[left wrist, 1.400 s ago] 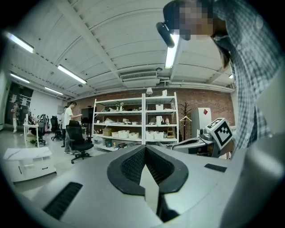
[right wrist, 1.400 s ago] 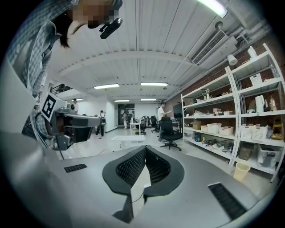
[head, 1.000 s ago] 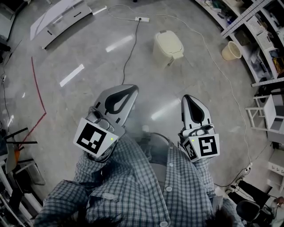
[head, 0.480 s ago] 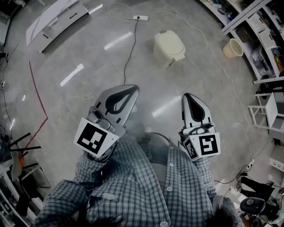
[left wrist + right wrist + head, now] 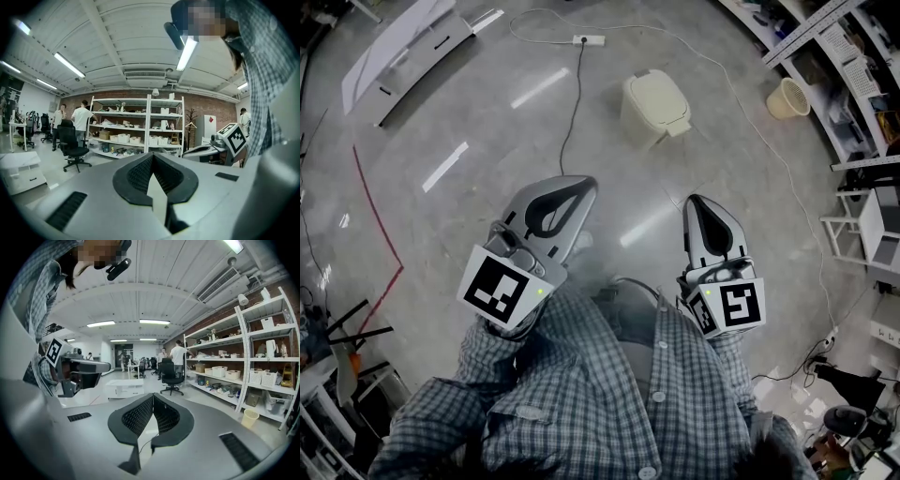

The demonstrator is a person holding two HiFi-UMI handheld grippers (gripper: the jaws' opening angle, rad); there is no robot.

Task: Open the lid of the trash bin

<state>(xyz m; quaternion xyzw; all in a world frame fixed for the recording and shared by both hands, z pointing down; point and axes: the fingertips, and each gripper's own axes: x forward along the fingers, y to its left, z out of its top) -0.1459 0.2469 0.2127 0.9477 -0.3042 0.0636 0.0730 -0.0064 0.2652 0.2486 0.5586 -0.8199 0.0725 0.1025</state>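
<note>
View drifted slightly, cream trash bin lid shut, left gripper, right gripper closed, empty

I place the trash bin on the floor, well ahead of both tools. The left tool and right tool sit side by side, apart, close in front of the person's shirt. A power strip lies beyond the bin, to its left, and its cable runs back toward the left tool. A basket sits right of the bin, beside the shelving. A flat panel lies at far left.
</note>
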